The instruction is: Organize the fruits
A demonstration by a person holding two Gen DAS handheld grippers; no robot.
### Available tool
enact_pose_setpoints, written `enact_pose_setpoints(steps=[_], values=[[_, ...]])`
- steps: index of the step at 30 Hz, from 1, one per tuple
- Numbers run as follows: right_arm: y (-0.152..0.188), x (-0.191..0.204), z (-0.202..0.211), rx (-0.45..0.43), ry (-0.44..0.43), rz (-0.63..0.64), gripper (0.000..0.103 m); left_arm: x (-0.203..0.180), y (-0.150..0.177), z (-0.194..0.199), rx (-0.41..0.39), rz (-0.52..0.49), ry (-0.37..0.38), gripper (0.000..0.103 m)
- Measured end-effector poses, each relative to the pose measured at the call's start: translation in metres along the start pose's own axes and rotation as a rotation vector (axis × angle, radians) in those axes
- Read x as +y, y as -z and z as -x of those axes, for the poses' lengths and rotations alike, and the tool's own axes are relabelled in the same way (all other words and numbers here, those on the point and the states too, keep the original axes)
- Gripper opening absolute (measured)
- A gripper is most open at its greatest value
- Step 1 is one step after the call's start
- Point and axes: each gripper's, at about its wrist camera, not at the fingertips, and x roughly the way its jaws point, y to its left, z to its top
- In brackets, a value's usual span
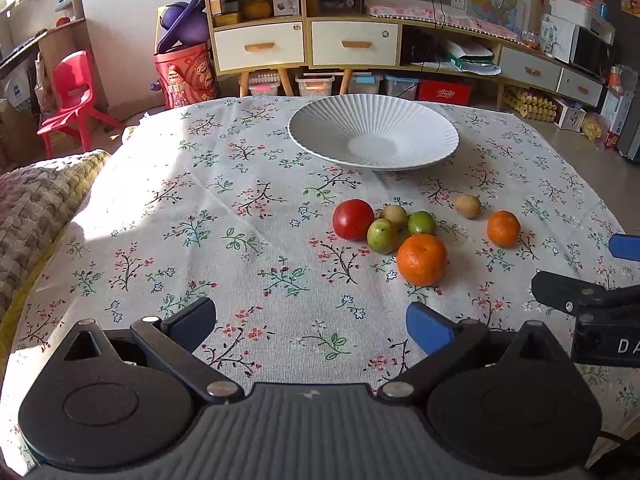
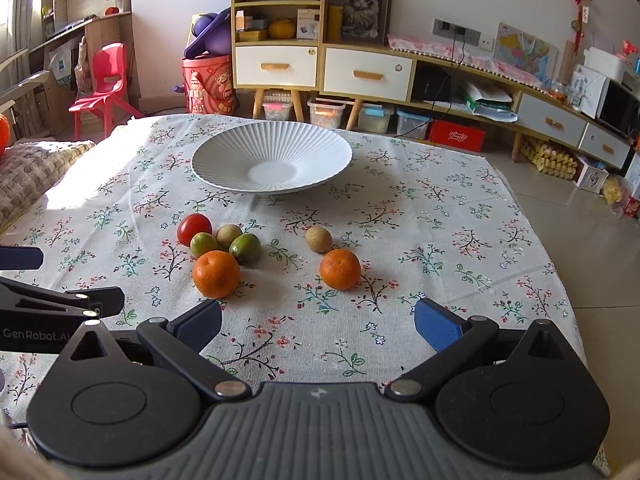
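Left gripper (image 1: 310, 328) jaws spread, empty. Tomato (image 2: 194, 229), limes, oranges (image 2: 216, 273) lie on the tablecloth before the empty white plate (image 2: 224, 178). Right gripper (image 2: 318, 326) jaws spread. Judged: pre-grasp; next, close on the nearest orange.

Table under white floral-print cloth (image 2: 440, 216) carries ribbed white ceramic plate (image 2: 224, 156), red tomato (image 2: 194, 229), two oranges, two green fruits, two brownish fruits.

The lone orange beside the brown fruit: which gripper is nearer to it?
Right. The lone orange sits just ahead of the right gripper, between its open fingers' line. The left gripper is farther off, facing the other orange in the cluster.
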Motion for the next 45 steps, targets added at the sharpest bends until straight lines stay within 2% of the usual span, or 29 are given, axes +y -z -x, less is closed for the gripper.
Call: enact_pose_setpoints(steps=[4, 8, 14, 16, 18, 22, 28, 32, 35, 40, 43, 45], values=[[0.0, -0.004, -0.01, 0.0, -0.003, 0.005, 0.103, 0.006, -0.003, -0.018, -0.019, 0.001, 0.027, 0.092], [-0.001, -0.009, -0.02, 0.002, -0.026, 0.001, 0.103, 0.007, -0.006, -0.029, -0.077, -0.022, 0.01, 0.092], [-0.004, -0.015, -0.04, 0.054, -0.053, -0.035, 0.102, 0.013, -0.009, -0.05, -0.08, 0.0, 0.084, 0.088], [-0.003, -0.018, -0.047, 0.063, -0.046, -0.045, 0.098, 0.015, -0.008, -0.059, -0.072, 0.0, 0.097, 0.083], [-0.001, -0.02, -0.053, 0.076, -0.044, -0.039, 0.094, 0.017, -0.007, -0.067, -0.055, 0.007, 0.108, 0.073], [0.005, -0.018, -0.066, 0.12, -0.017, -0.008, 0.081, 0.017, -0.006, -0.076, -0.069, -0.024, 0.117, 0.07], [0.004, -0.019, -0.071, 0.108, -0.048, 0.002, 0.081, 0.011, -0.005, -0.084, -0.115, -0.092, 0.161, 0.069], [0.004, -0.021, -0.074, 0.084, -0.059, -0.009, 0.082, 0.01, -0.007, -0.087, -0.135, -0.103, 0.182, 0.069], [0.002, -0.021, -0.075, 0.063, -0.058, -0.009, 0.076, 0.007, -0.009, -0.09, -0.151, -0.105, 0.183, 0.063], [-0.005, -0.019, -0.078, 0.048, -0.051, -0.011, 0.057, 0.003, -0.016, -0.096, -0.164, -0.105, 0.212, 0.05], [-0.008, -0.02, -0.081, 0.045, -0.048, -0.011, 0.047, 0.002, -0.02, -0.099, -0.169, -0.094, 0.228, 0.041], [-0.009, -0.018, -0.082, 0.041, -0.043, -0.007, 0.042, 0.002, -0.021, -0.1, -0.171, -0.085, 0.238, 0.03]])
